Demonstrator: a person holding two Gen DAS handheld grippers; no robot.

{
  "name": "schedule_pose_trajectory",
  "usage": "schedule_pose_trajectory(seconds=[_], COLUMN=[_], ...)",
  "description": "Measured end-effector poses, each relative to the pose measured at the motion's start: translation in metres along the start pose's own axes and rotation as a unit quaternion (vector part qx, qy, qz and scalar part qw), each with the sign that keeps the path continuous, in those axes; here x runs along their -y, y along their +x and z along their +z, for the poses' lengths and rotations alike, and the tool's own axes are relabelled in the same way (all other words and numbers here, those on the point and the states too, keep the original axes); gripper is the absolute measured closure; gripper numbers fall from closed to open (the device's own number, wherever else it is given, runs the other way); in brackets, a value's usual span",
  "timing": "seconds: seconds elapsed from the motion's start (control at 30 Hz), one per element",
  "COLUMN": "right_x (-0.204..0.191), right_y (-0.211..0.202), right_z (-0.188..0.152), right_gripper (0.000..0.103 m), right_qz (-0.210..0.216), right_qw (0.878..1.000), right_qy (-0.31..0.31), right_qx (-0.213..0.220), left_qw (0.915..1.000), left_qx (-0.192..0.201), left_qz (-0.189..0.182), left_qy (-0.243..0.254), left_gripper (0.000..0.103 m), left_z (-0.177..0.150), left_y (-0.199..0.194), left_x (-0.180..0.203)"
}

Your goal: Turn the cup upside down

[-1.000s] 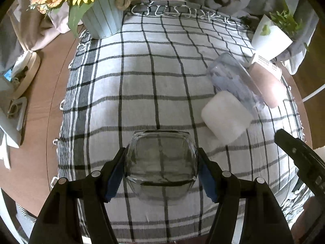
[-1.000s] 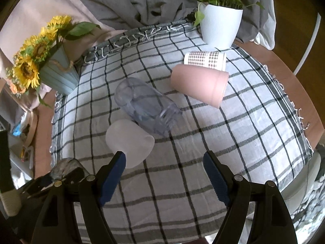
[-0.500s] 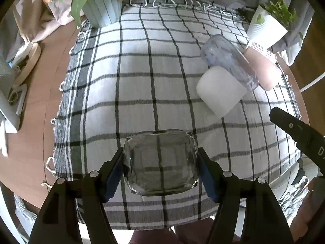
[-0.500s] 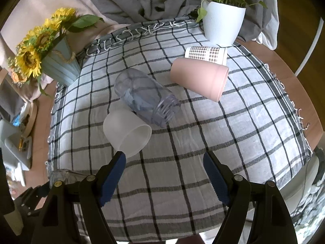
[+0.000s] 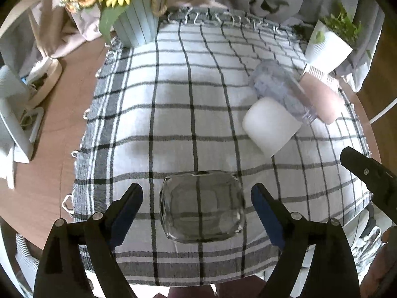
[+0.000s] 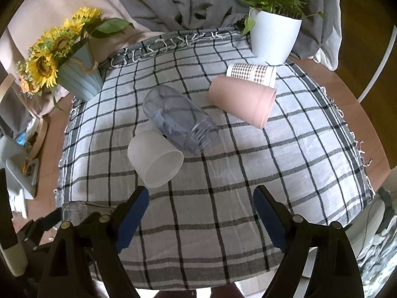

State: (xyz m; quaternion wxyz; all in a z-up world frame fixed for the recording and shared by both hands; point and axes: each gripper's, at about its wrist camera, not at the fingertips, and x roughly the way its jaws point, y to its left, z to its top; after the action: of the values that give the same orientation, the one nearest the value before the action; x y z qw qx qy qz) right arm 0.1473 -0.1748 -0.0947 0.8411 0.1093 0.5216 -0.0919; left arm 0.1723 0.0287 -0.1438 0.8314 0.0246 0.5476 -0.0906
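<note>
The left gripper stands spread, its pads clear of the clear glass cup resting base-up on the checked cloth at 6 o'clock; the right gripper hangs spread, holding nothing.

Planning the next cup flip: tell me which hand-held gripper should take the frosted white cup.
Right. The right hand-held gripper is open and empty, with the frosted white cup lying just ahead. The left hand-held gripper straddles the clear glass cup.

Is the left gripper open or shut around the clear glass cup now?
Open. The left gripper has both blue pads standing apart from the clear glass cup, with checked cloth visible in each gap.
</note>
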Motion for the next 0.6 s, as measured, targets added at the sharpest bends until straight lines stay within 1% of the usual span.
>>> schedule_pose_trajectory(seconds=[0.13, 0.2, 0.23, 0.4, 0.6], right_x=[0.006, 0.010, 0.012, 0.021, 0.028], right_y=[-0.014, -0.024, -0.030, -0.053, -0.083], right_z=[0.002, 0.003, 0.002, -0.001, -0.010], right_gripper=[0.017, 0.017, 0.017, 0.017, 0.017], right_qz=[0.007, 0.016, 0.020, 0.041, 0.058], right_qw=[1.000, 0.999, 0.999, 0.997, 0.993], right_qy=[-0.003, -0.009, -0.012, -0.024, -0.041], right_qx=[0.018, 0.029, 0.035, 0.063, 0.091], left_qw=[0.9993, 0.9980, 0.9973, 0.9937, 0.9889], left_qx=[0.033, 0.055, 0.065, 0.100, 0.133], left_qz=[0.014, 0.023, 0.025, 0.039, 0.044], left_qy=[-0.011, -0.018, -0.022, -0.032, -0.049], left_gripper=[0.010, 0.005, 0.004, 0.003, 0.001], left_z=[-0.003, -0.006, -0.008, -0.019, -0.035], left_y=[-0.023, -0.039, -0.046, -0.073, -0.105], left_x=[0.005, 0.009, 0.011, 0.020, 0.027])
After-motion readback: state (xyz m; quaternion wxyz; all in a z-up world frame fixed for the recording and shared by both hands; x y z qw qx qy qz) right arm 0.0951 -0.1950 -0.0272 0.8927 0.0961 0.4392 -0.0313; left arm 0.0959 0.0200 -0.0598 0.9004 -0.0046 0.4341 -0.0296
